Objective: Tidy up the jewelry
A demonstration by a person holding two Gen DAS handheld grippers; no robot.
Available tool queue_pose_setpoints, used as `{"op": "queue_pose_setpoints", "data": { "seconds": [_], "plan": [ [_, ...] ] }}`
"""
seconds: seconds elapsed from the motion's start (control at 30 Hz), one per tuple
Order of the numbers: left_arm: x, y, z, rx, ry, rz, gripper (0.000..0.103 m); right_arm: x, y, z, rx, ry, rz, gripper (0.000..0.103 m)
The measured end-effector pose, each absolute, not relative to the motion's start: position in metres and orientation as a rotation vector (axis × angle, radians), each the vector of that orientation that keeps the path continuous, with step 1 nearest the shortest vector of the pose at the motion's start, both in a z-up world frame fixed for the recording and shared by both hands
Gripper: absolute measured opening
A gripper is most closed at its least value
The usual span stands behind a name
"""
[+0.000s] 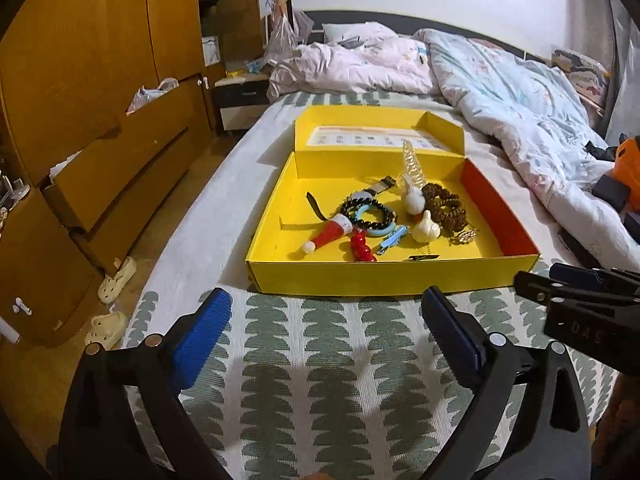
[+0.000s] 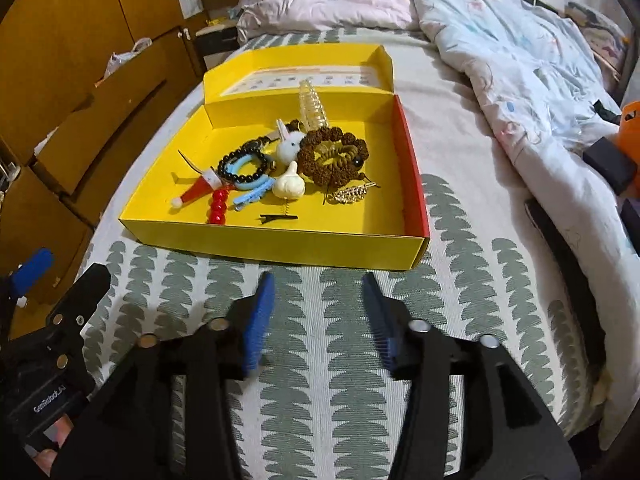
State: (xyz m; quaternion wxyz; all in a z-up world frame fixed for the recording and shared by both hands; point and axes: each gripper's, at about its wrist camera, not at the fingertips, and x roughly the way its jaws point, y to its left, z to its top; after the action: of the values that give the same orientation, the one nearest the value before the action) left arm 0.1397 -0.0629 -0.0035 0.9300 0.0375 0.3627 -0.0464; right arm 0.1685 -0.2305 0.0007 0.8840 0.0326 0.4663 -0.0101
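An open yellow box [image 1: 384,276] [image 2: 280,242] lies on the bed and holds several jewelry pieces: a black bead bracelet [image 1: 370,212] [image 2: 244,168], a brown bead bracelet [image 1: 442,204] [image 2: 334,158], a red bead string [image 1: 362,246] [image 2: 218,208], a Santa hat clip [image 1: 330,236] [image 2: 196,190], a gold hair clip [image 1: 464,236] [image 2: 352,192] and a white rabbit charm [image 1: 412,196] [image 2: 290,142]. My left gripper [image 1: 326,308] is open and empty, just in front of the box. My right gripper [image 2: 320,292] is open and empty, also in front of the box.
The bed has a white cover with green pattern [image 1: 320,360]. Crumpled quilts [image 1: 520,92] [image 2: 520,40] lie behind and to the right. Wooden wardrobe and drawers [image 1: 80,120] stand at the left, with slippers [image 1: 116,280] on the floor. Dark and orange objects [image 2: 616,152] sit at the right.
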Motion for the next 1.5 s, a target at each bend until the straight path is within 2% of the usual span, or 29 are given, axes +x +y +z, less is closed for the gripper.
{"op": "queue_pose_setpoints", "data": {
  "seconds": [0.27, 0.67, 1.07, 1.5],
  "plan": [
    [0.131, -0.067, 0.001, 0.095, 0.699, -0.109, 0.097, 0.166, -0.222, 0.0, 0.024, 0.938, -0.04, 0.07],
    [0.137, -0.069, -0.005, 0.099, 0.739, -0.128, 0.097, 0.168, -0.224, -0.006, -0.009, 0.938, -0.079, 0.077],
    [0.136, -0.069, -0.009, 0.111, 0.752, -0.119, 0.097, 0.166, -0.229, -0.002, -0.014, 0.92, -0.112, 0.083],
    [0.138, -0.068, -0.009, 0.12, 0.754, -0.12, 0.097, 0.166, -0.229, -0.002, -0.01, 0.926, -0.11, 0.084]
  ]
}}
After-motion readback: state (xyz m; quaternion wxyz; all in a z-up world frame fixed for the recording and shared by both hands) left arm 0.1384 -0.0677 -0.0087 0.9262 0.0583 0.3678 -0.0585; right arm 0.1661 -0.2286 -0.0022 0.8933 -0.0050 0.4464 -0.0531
